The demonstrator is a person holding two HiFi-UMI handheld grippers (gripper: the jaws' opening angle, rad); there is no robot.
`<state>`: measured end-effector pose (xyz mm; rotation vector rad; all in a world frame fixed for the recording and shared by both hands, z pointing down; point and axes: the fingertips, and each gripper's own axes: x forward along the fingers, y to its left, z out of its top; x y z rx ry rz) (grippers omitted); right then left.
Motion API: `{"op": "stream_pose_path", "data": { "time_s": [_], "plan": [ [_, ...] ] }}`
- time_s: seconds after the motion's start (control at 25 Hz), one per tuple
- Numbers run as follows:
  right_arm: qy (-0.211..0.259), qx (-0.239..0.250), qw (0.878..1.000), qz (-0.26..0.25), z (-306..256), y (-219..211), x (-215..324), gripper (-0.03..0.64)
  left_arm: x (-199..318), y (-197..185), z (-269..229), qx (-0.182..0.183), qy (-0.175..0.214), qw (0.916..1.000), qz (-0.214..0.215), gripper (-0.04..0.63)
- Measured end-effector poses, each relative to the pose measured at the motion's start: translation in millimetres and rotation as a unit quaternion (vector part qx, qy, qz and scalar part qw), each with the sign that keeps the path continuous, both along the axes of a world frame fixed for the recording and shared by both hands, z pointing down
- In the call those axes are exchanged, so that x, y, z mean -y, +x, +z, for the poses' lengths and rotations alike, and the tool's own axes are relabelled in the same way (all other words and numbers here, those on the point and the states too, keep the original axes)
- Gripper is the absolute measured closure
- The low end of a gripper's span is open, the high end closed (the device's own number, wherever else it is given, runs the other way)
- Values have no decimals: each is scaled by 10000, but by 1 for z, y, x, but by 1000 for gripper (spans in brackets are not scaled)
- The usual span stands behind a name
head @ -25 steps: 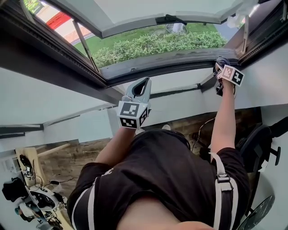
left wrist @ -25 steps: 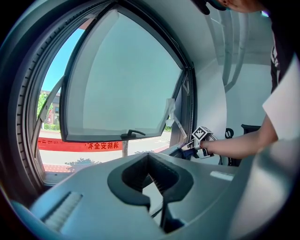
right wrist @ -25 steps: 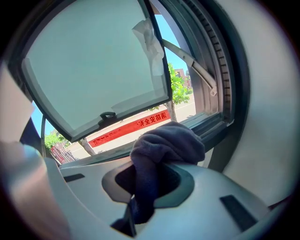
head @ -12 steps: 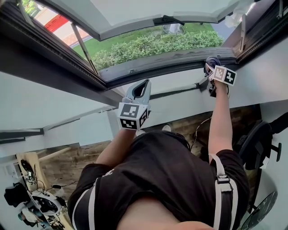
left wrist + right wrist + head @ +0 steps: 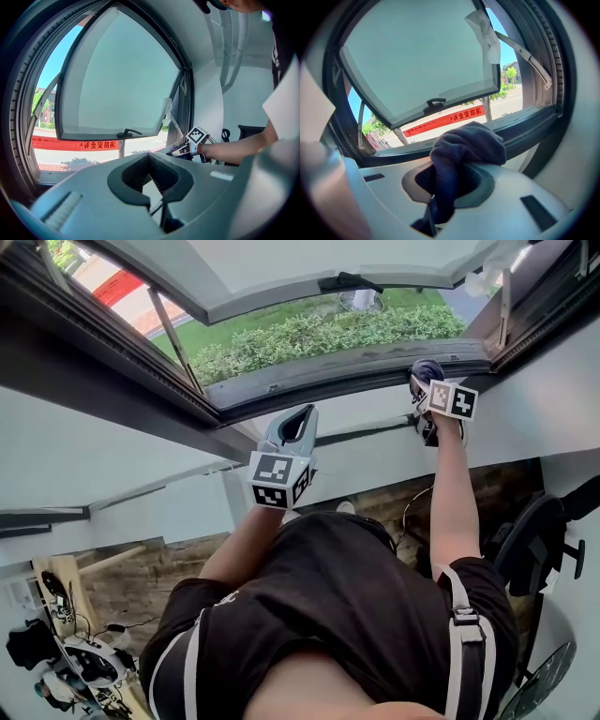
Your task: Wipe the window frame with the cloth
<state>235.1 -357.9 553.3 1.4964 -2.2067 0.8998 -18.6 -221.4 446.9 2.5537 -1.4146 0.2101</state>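
Overhead, the head view is looking down on a person in a dark shirt reaching up to an open window. The right gripper [image 5: 424,385], at about 1 o'clock in that view, is pinching a dark blue-grey cloth [image 5: 464,145] between its jaws. The bunched end is spilling out over the jaw tips and lying against the dark lower rail of the window frame [image 5: 309,381]. The person's right arm [image 5: 455,493] is stretching straight up to it. The left gripper [image 5: 295,423] is hovering near the middle of the view, well apart from the cloth, with its jaws pressed together at the tips and nothing between them. Beyond the rail, toward 12 o'clock, a green hedge [image 5: 328,334] is showing in sunlight. The right gripper view is also showing a red banner [image 5: 445,119] outside.
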Motion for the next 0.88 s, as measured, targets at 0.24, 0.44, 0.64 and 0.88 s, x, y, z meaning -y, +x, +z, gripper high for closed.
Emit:
{"op": "stream_pose_path", "data": {
  "time_s": [0.24,0.44,0.64,0.88],
  "plan": [
    [-68,-14,9995,-317,1,-26,-8,555,0,-5,3,-43,-56,9999,-100,589],
    [-149,87,9980,-611,4,-48,-15,555,-3,-10,6,-47,-83,9998,-152,589],
    [-237,123,9962,-825,4,-67,-19,555,-4,-15,8,-55,-110,9997,-192,589],
    [-355,235,9917,-1212,4,-96,-27,555,-7,-21,9,-59,-137,9996,-243,589]
  ]
}}
